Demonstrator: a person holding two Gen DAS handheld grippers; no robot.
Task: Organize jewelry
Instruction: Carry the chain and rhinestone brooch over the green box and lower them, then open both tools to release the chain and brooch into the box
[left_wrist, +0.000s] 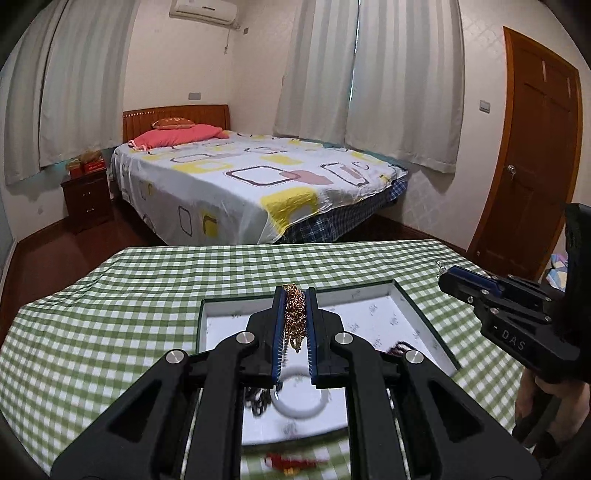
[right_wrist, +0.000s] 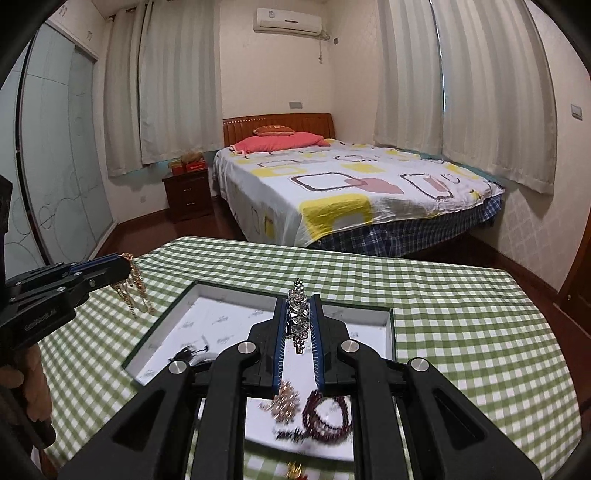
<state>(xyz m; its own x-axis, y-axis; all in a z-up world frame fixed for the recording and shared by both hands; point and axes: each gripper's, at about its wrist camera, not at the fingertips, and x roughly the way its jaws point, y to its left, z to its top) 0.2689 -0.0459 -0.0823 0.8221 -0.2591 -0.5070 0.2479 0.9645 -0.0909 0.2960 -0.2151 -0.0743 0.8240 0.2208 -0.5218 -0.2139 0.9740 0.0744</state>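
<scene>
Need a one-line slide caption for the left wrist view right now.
Left gripper shut on a gold chain above the open white-lined box on a green checked tablecloth.

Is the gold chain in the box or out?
Out. The left tool pinches the gold chain, which dangles above the tablecloth beside the box.

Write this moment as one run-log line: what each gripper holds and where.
left gripper: shut on gold chain | right gripper: shut on crystal piece | both above open box
</scene>
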